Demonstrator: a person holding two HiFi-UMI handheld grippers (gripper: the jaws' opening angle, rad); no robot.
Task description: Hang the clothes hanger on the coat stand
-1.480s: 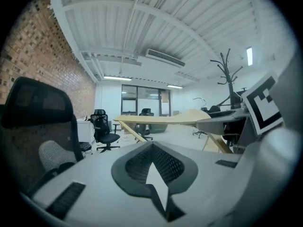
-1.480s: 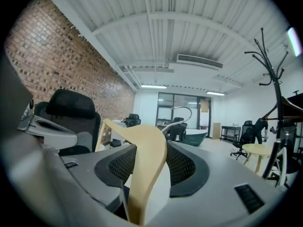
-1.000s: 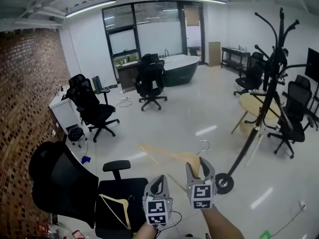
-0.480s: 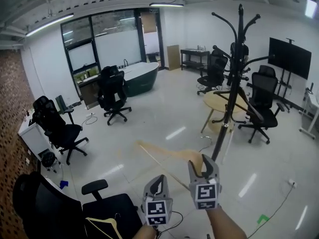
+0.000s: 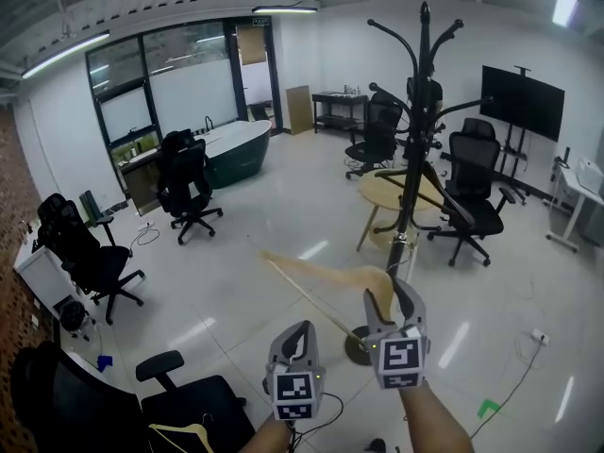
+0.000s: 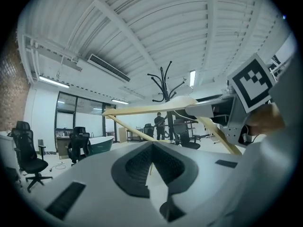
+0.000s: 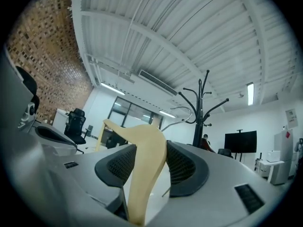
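R gripper (image 5: 392, 297): clamped on the wooden hanger (image 5: 321, 274). In the right gripper view one shoulder of the hanger is seen pinched between both pads, with the jaws held part-way apart by the wood.

Hanger: carried in the air, roughly flat, not yet on the stand. In the head view the free arm and crossbar are pointed away to the upper left. The wire hook (image 7: 183, 111) is seen in the right gripper view, curved toward the stand's top. Contact with a peg can't be told from that angle. In the head view the hanger sits well below the pegs.

L gripper (image 5: 300, 336): jaws brought together at the tips, nothing between them, per the left gripper view. It is held low, just left of the R gripper, apart from the hanger. The hanger and R gripper are seen above and to the right in the left gripper view.

Coat stand (image 5: 416, 149): black, upright, just beyond the R gripper in the head view. Curved pegs are set at the top. The round base (image 5: 355, 346) is partly hidden by the R gripper.

Bkgd: a round table (image 5: 382, 189) and office chairs are seen behind the stand, a TV (image 5: 522, 99) at right and a dark tub (image 5: 231, 144) at left rear. A 2nd hanger (image 5: 184, 434) is laid on a chair (image 5: 193, 406) at bottom left.
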